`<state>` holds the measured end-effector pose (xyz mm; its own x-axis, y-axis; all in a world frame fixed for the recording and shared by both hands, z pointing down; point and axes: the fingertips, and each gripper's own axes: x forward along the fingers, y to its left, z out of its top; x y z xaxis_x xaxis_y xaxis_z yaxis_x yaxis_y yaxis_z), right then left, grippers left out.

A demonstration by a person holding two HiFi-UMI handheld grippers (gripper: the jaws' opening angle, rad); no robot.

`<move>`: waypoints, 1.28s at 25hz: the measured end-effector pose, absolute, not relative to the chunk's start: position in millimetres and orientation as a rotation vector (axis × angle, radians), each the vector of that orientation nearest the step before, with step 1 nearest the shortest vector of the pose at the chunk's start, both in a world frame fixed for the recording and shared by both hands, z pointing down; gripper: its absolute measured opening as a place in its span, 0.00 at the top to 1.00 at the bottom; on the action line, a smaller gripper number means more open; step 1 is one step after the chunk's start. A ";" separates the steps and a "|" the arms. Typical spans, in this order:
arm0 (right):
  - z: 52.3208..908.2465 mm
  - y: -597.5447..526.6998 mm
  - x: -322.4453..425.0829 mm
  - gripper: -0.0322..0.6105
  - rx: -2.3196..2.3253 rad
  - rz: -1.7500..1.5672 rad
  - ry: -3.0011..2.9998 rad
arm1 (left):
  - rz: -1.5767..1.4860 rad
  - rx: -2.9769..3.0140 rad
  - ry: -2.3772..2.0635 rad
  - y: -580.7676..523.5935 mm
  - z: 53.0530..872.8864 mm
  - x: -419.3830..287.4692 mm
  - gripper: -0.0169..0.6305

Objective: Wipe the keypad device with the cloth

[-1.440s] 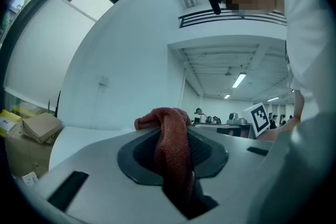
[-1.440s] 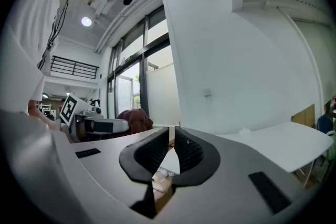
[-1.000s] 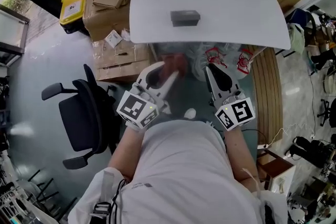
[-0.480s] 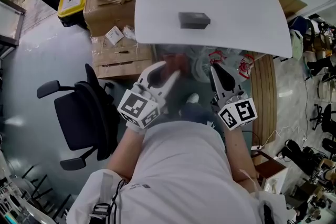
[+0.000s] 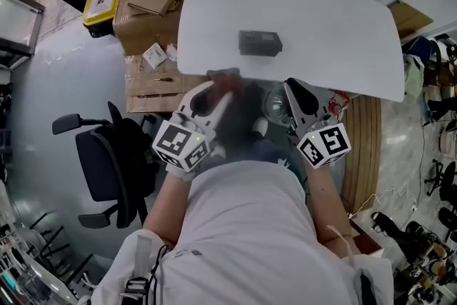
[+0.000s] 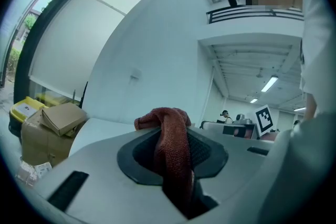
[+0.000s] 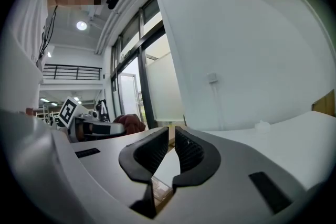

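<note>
The keypad device (image 5: 260,43), a small dark grey block, lies near the middle of the white table (image 5: 335,25). My left gripper (image 5: 216,91) is shut on a dark red cloth (image 5: 227,78), just short of the table's near edge. In the left gripper view the cloth (image 6: 172,136) hangs out between the jaws and folds over their tips, with the table (image 6: 100,127) ahead. My right gripper (image 5: 294,89) hovers at the near edge to the right, shut with nothing in it. In the right gripper view its pads (image 7: 189,150) almost meet, and the cloth (image 7: 132,123) shows at the left.
Cardboard boxes (image 5: 153,11) and a yellow bin (image 5: 107,0) stand on the floor left of the table. A black office chair (image 5: 107,161) is at my left. Plastic bags (image 5: 275,107) lie under the table's front edge. A wooden slatted piece (image 5: 371,132) sits to the right.
Both grippers have moved forward to the table's near edge, the left one carrying the cloth. The keypad device has not moved on the table.
</note>
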<state>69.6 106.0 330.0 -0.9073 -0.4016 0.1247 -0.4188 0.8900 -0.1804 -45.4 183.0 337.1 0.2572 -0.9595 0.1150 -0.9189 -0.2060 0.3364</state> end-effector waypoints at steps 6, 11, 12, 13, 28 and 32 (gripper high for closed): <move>334.0 50.6 73.4 0.88 0.539 0.344 -2.999 | -0.160 2.082 -1.804 132.8 339.2 -41.0 0.82; 339.8 23.3 81.0 0.88 0.462 0.378 -3.003 | -0.086 2.025 -1.869 111.7 344.2 -35.2 0.82; 341.1 18.5 83.1 0.88 0.467 0.385 -3.001 | -0.079 2.016 -1.873 109.2 345.1 -35.6 0.82; 343.0 14.0 85.4 0.88 0.475 0.393 -3.000 | -0.079 2.008 -1.875 107.0 345.3 -36.4 0.82; 402.6 -8.2 49.0 0.71 0.338 0.292 -2.796 | -0.034 1.992 -1.775 61.2 368.5 -78.3 0.82; 421.9 -17.3 30.5 0.69 0.322 0.178 -2.707 | 0.006 1.995 -1.742 44.2 378.5 -101.8 0.81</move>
